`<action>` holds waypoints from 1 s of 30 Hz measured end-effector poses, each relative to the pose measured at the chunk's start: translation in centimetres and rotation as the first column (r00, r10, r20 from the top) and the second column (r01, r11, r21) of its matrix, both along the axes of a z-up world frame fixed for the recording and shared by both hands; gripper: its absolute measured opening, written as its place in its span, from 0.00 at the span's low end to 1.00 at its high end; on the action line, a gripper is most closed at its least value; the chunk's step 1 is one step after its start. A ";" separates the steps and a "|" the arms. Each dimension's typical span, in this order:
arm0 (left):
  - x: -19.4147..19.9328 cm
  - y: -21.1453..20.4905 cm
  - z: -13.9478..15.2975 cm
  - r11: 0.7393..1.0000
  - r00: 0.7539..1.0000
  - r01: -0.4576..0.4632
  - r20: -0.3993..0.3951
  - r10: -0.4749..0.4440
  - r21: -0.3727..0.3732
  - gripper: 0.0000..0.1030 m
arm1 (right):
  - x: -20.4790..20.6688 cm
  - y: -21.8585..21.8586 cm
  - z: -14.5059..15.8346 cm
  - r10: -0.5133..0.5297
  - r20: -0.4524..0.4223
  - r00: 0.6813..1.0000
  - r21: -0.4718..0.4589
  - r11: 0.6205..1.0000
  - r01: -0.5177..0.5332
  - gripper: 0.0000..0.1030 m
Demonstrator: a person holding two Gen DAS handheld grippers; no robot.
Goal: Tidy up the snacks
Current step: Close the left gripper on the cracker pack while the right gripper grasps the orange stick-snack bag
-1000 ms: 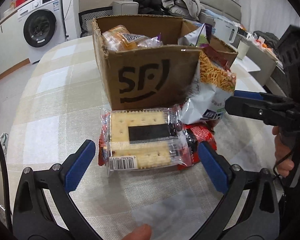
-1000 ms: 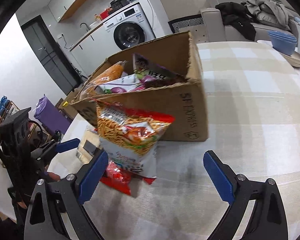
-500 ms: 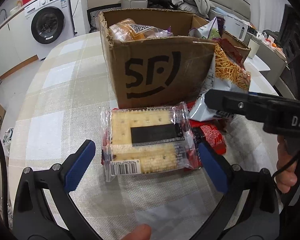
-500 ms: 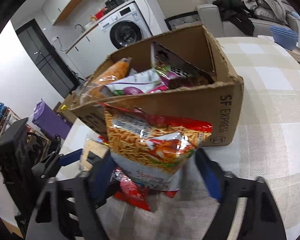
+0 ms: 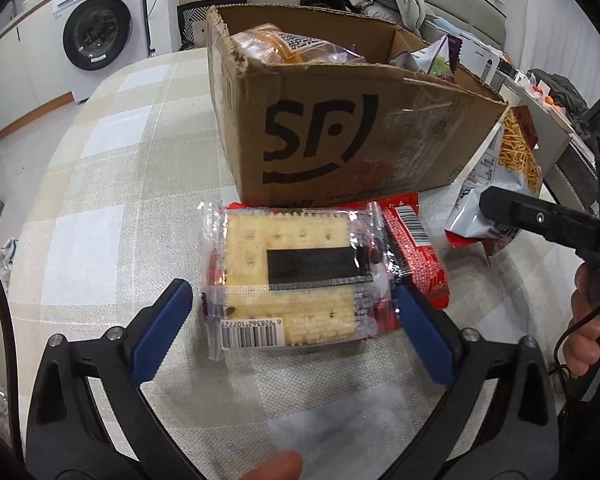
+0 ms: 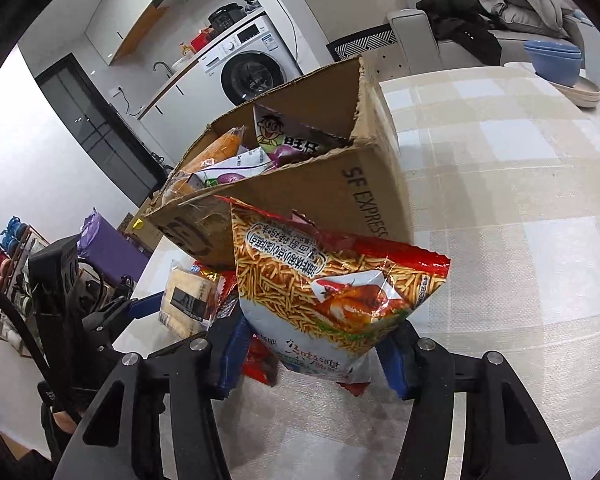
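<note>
Cardboard makes up the open SF shipping box point(image 5: 340, 136) that stands ahead of both claws on the checked tablecloth point(image 5: 112, 208), already holding several packets: a bread bag at its left end and purple-and-white bags to the right. So part of the sorting looks done, while three packets remain outside on the cloth.

Furthest left, the left gripper point(image 5: 292, 320) straddles the clear cracker pack point(image 5: 292, 276), which lies flat just short of the box's front wall. Its jaws are closing, the pack between them, yet the left pad stands clear of the wrapper and the right pad is at most brushing its edge; nothing is gripped so far.

Just right of that pack, partly under it, lies a red snack packet point(image 5: 416, 256), untouched.

Further right, the right gripper point(image 6: 312, 356) is closing on the lower end of the shoestring-crisp bag point(image 6: 332, 292), which leans against the box's corner. Both pads appear to press the bag's sides, though the bag hides the contact, so I judge it held rather than certain.

Left to do: lift all three into the box.
</note>
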State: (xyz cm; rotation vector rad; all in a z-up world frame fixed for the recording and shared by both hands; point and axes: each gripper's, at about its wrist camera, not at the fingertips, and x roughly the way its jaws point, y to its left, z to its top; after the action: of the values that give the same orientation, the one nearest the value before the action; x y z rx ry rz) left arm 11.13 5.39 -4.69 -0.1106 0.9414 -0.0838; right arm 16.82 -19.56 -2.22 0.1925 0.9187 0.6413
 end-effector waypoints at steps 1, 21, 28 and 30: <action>0.1 0.0 0.0 1.000 1.000 0.015 -0.006 -0.015 -0.020 0.82 | -0.1 -0.1 0.1 -0.001 0.001 1.000 0.002 1.000 0.001 0.55; -1.9 0.3 2.6 0.999 0.997 0.042 0.059 -0.042 0.002 0.42 | -0.6 -0.9 0.5 0.007 0.032 0.999 0.008 1.000 -0.007 0.55; -2.2 0.9 2.6 0.999 0.998 0.035 0.053 -0.035 -0.009 0.42 | -0.8 -1.1 0.4 0.010 0.031 0.999 0.007 1.000 -0.010 0.55; -2.3 0.6 2.6 0.999 0.998 0.042 0.054 -0.042 -0.005 0.42 | -0.8 -1.1 0.4 0.010 0.029 1.000 0.007 1.000 -0.010 0.55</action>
State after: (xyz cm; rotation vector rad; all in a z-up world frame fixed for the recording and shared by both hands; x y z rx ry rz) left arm 8.88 6.04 -2.05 -0.0940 0.8901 -0.1281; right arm 16.04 -20.63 -1.80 0.1844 0.8899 0.6552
